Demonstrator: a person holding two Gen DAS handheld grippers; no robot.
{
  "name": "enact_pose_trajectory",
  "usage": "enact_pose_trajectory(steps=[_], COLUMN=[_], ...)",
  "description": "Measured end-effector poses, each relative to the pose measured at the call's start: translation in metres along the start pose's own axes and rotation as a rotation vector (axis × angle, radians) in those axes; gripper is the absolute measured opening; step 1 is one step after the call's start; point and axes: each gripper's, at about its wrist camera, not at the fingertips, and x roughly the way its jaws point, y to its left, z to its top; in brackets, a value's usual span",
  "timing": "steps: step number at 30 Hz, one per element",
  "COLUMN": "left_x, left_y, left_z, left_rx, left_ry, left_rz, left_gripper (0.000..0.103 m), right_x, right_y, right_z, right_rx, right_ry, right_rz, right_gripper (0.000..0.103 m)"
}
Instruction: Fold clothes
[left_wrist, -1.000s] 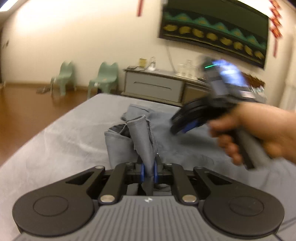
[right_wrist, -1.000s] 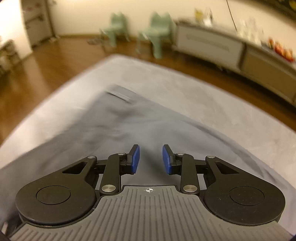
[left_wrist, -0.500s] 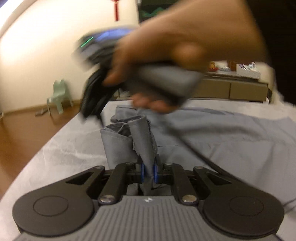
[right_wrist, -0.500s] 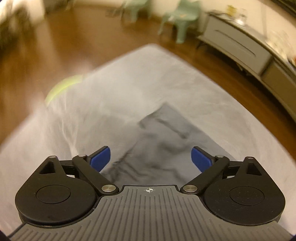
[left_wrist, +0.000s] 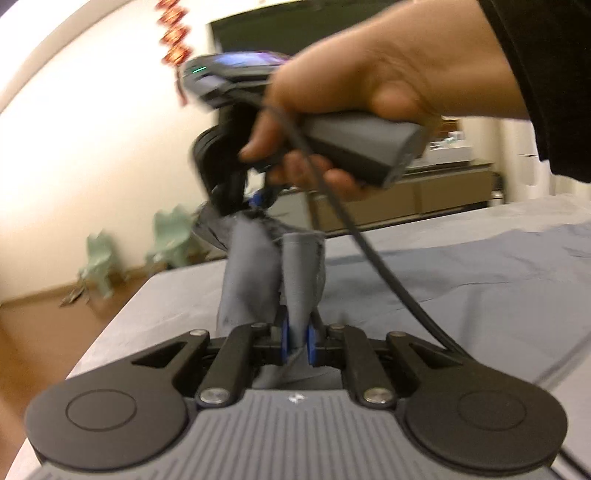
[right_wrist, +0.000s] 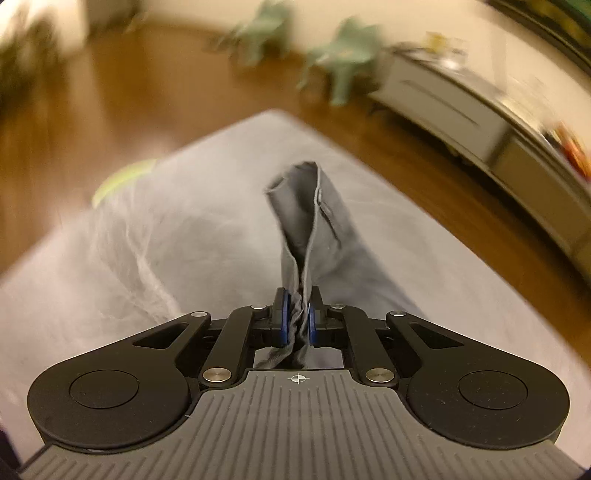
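A grey-blue garment (left_wrist: 461, 280) lies spread over the grey bed (left_wrist: 177, 295). My left gripper (left_wrist: 295, 341) is shut on a bunched edge of it, and a fold (left_wrist: 258, 273) stands up in front of the jaws. My right gripper (right_wrist: 297, 325) is shut on another edge of the same garment (right_wrist: 314, 221) and lifts it off the bed (right_wrist: 129, 258). In the left wrist view the right gripper (left_wrist: 258, 199) hangs just beyond and above the left one, held by a hand (left_wrist: 369, 92), pinching the cloth's upper end.
A cable (left_wrist: 369, 254) runs from the right gripper down across the left gripper's view. Two green child chairs (right_wrist: 332, 59) and a low grey cabinet (right_wrist: 461, 110) stand on the wooden floor (right_wrist: 129, 92) beyond the bed's end.
My right gripper has swung over in front of the left one, closed on the garment's edge and lifted it. My left gripper stays shut on the cloth.
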Motion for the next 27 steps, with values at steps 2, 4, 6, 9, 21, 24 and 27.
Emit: enact_pose_trajectory(steps=[2,4,6,9,21,24,27], left_x=[-0.009,-0.011,-0.009,-0.004,-0.018,0.004,0.036], left_y=[-0.025,-0.046,-0.062,-0.064,0.051,0.066,0.076], left_z=[0.0,-0.002,-0.005,-0.006,0.007,0.009,0.009], left_rx=[0.04,0.072,0.098,0.104,-0.116,-0.238,-0.376], left_ry=[-0.017,-0.019,-0.006,0.025,-0.094,-0.07,0.009], left_rz=[-0.06,-0.133,-0.19,-0.33,-0.794,-0.723,-0.618], left_gripper=[0.012,0.018,0.021,0.024,0.051,0.058,0.058], right_x=[-0.023,-0.036,-0.032,-0.007,-0.052,-0.08,-0.096], right_y=[-0.046,-0.085,-0.122,-0.154,-0.194,-0.203,-0.202], right_z=[-0.039,-0.084,-0.122,-0.168,-0.232,-0.266,-0.312], right_rx=[0.136,0.264,0.385,0.491,0.59,0.695,0.818], right_ry=[-0.036,-0.045,-0.037,-0.015,-0.166,-0.217,-0.231], right_rz=[0.017,0.026,0.04,0.06,0.072,0.124,0.257], right_gripper=[0.009,0.009,0.009,0.01,0.046,0.052,0.059])
